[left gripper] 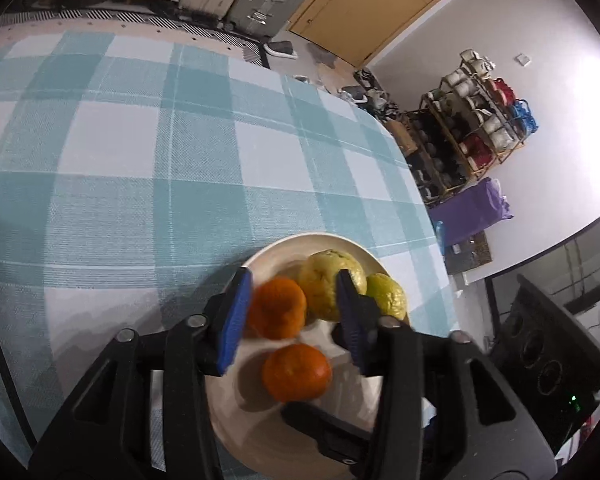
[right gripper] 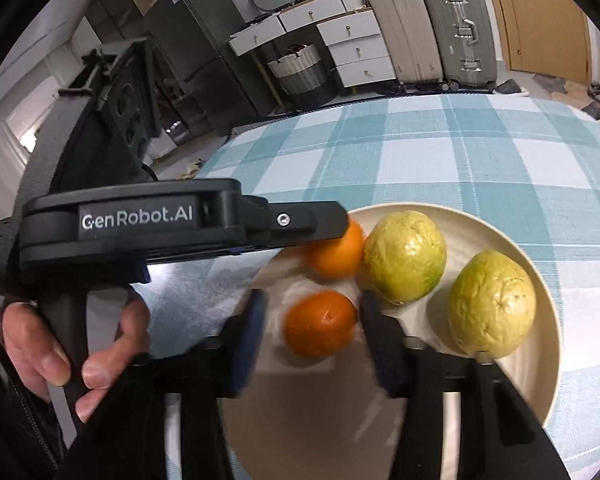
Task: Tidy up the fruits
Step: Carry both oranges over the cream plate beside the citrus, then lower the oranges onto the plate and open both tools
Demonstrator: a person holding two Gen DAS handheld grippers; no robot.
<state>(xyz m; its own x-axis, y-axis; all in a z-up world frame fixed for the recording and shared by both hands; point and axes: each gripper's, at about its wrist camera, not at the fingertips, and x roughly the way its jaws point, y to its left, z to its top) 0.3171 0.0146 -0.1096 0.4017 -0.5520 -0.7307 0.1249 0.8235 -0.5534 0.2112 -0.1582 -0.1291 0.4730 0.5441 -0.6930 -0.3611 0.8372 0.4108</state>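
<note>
Near orange [right gripper: 320,329] lay low centre on the cream plate [right gripper: 540,280], between the spread fingers of the right gripper [right gripper: 310,312], untouched, far orange [left gripper: 278,307] between the spread left gripper [left gripper: 294,292], two green-yellow fruits [right gripper: 405,257] to the right.

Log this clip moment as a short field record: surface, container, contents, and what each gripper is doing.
surface: table with a teal-and-white checked cloth
container: cream plate
contents: two oranges, near orange and far orange; two yellow-green guavas, left guava and right guava
left gripper: open, over the plate, far orange between its fingers, no visible contact
right gripper: open, fingers either side of the near orange, blurred
</note>
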